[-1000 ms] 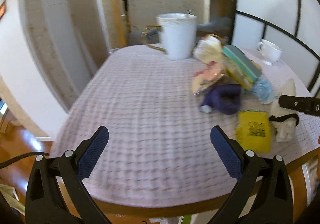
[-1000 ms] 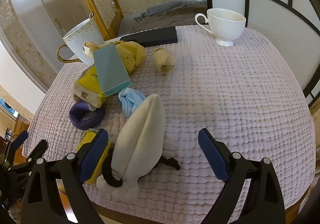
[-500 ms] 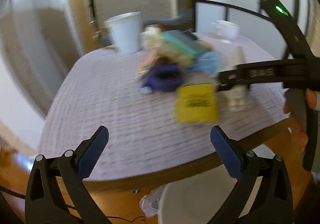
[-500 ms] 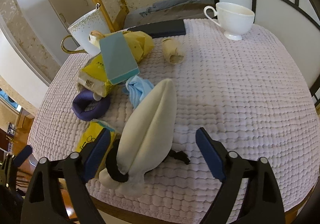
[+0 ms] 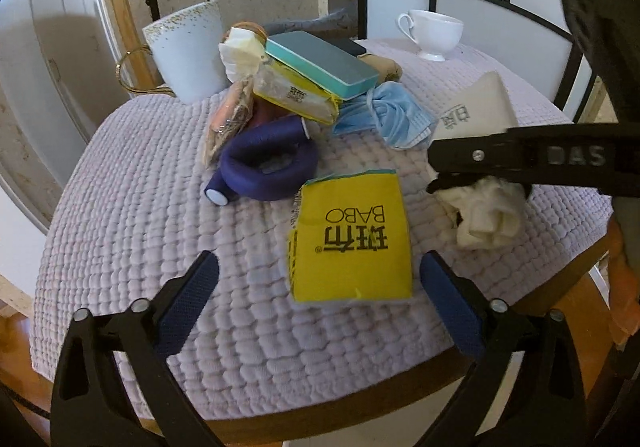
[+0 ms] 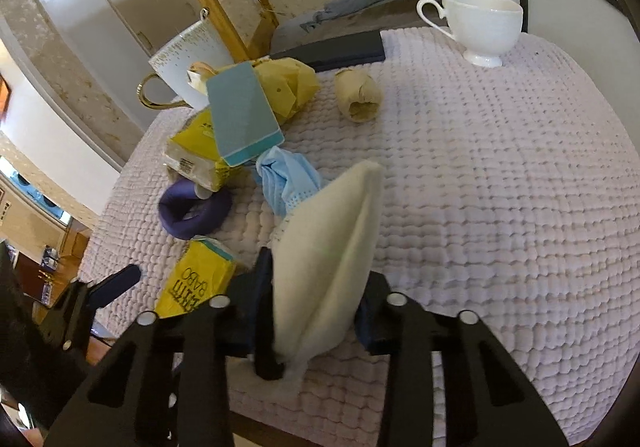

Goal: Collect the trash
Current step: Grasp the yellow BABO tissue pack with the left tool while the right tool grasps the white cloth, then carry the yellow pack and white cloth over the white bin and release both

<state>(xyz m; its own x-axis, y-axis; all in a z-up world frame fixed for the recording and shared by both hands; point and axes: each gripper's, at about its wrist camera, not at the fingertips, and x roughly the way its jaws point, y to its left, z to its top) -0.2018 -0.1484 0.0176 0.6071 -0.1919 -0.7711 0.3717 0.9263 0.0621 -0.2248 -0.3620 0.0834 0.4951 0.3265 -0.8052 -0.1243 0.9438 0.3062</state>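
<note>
Right gripper (image 6: 316,321): jaws pressed onto the cream mask (image 6: 328,259), a folded cup-shaped respirator of soft fibrous fabric. Its lower end and black strap are hidden behind the blue pads, and the left wrist view shows only its printed upper fold (image 5: 476,109) and crumpled bottom, the middle being crossed by the right gripper's black arm. The mask is at the near table edge, its tip pointing towards the far side.

Left gripper (image 5: 316,297): jaws spread wide, holding nothing, above the near edge with the yellow packet (image 5: 352,239) between and just beyond its pads. The packet is flat and glossy, with a torn top edge and black "BABO" lettering that reads upside down here. In the right wrist view its lower end is cut off by the gripper frame.

Table (image 5: 132,207): round with a wooden rim, covered by a pale lilac quilted cloth of bumpy weave.

Pile, centre-left:
- Purple ring (image 5: 264,167): matte foam roll, curled, with a white end cap.
- Blue mask (image 5: 386,115): pleated, crumpled, touching the cream mask's tip.
- Teal box (image 5: 320,63): flat, tilted, resting on a yellow tissue pack (image 5: 296,95) in clear wrap.
- Clear wrapper (image 5: 228,119): contents hard to make out.
- Crumpled white paper (image 5: 240,51), partly behind the box.

Speckled mug (image 5: 188,51): white, gold handle, behind the pile.
Teacup (image 6: 480,27): white, footed, far right, well apart.
Paper roll (image 6: 358,97): tan, crushed, lying alone.
Dark flat item (image 6: 340,51): at the far edge, identity unclear.
</note>
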